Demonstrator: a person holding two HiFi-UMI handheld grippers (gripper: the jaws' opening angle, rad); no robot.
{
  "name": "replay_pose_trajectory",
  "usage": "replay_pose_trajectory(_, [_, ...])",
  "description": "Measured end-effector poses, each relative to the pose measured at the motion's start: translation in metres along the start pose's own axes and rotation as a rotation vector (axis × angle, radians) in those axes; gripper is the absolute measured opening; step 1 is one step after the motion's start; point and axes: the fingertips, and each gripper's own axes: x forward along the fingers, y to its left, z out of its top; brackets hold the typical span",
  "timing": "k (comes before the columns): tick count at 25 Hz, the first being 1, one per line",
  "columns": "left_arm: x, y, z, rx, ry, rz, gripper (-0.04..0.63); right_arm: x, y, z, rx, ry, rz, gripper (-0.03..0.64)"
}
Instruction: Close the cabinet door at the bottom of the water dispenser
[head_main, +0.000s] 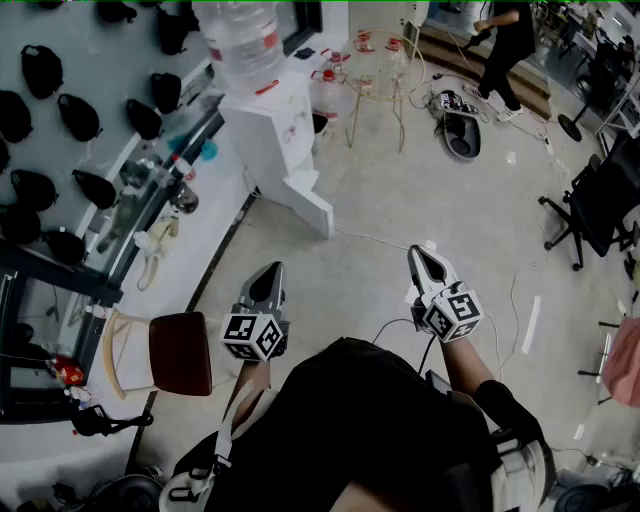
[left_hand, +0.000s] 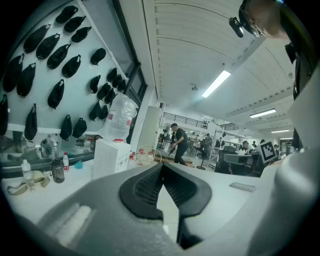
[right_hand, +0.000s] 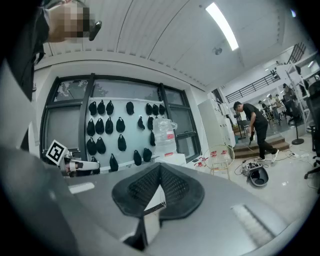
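From the head view, the tall white water dispenser (head_main: 275, 140) with a clear plastic bottle (head_main: 240, 40) on top stood by the wall, well ahead of both tools. Whether its bottom cabinet door was open or closed could not be told from up there. The left gripper (head_main: 274, 272) hung over bare floor with its jaws pressed together and nothing in them. The right gripper (head_main: 421, 254) sat level with it on the other side, jaws also together and empty. A chair with a dark red seat (head_main: 180, 352) stood just left of the left gripper, and a person in dark clothes (head_main: 505, 45) was at the far end of the room.

Over to the left gripper view: the left gripper (left_hand: 161, 168) had its ribbed pads meeting at the tip, holding nothing. The dispenser (left_hand: 110, 156) showed beyond them to the left, and black bags (left_hand: 60, 90) hung on the wall above.

In the right gripper view, the right gripper (right_hand: 160, 168) was likewise closed tip to tip and empty, with the dispenser (right_hand: 172, 159) straight beyond the jaws.
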Motion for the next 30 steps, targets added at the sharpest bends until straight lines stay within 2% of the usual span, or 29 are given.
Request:
replay_pose_trajectory(13, [0.006, -0.014, 0.0, 0.007, -0.015, 0.003, 0.009, 0.003, 0.004, -0.006, 0.015, 0.015, 0.055, 0.005])
replay_pose_trajectory(18, [0.012, -0.032, 0.004, 0.004, -0.024, -0.027, 0.02, -0.004, 0.007, 0.007, 0.017, -0.035, 0.089, 0.013])
replay_pose_trajectory(20, [0.017, -0.04, 0.005, 0.003, -0.029, -0.034, 0.151, -0.011, 0.006, 0.01, -0.001, -0.049, 0.11, 0.085])
replay_pose_trajectory(22, [0.019, -0.047, 0.006, 0.01, -0.038, -0.018, 0.284, -0.018, 0.004, 0.012, -0.029, -0.054, 0.119, 0.231])
replay_pose_trajectory(23, [0.02, -0.049, 0.006, 0.015, -0.043, -0.005, 0.333, -0.021, 0.002, 0.012, -0.047, -0.057, 0.117, 0.276])
replay_pose_trajectory(28, [0.021, -0.066, 0.002, 0.028, -0.046, 0.052, 0.443, -0.037, -0.02, 0.021, -0.059, -0.101, 0.073, 0.395])
replay_pose_trajectory(30, [0.02, -0.075, -0.001, 0.045, -0.035, 0.065, 0.451, -0.042, -0.025, 0.023, -0.058, -0.103, 0.078, 0.43])
